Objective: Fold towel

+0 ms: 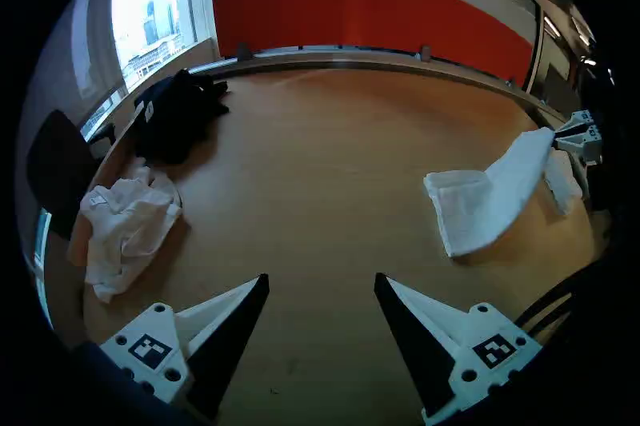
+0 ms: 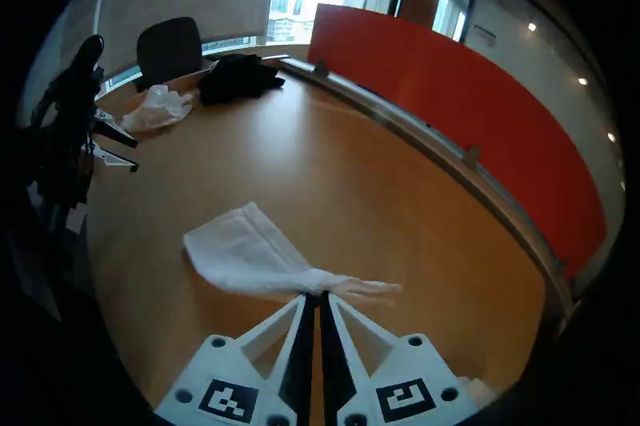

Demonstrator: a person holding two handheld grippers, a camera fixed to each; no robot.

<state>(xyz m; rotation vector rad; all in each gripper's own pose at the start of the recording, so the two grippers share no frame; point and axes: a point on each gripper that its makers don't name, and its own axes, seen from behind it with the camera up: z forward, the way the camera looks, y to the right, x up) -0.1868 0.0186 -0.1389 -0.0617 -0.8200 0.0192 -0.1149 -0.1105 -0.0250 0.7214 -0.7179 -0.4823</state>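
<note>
Towel: white, partly folded, on the right side of the wooden table, one end raised off the surface.
Right gripper: fingers clenched on that raised end.
Left gripper: fingers spread wide, grasping nothing, above bare table at the near edge.
Crumpled white cloth: near left.
Dark garment: far left.
Red partition: along the far edge.
</note>
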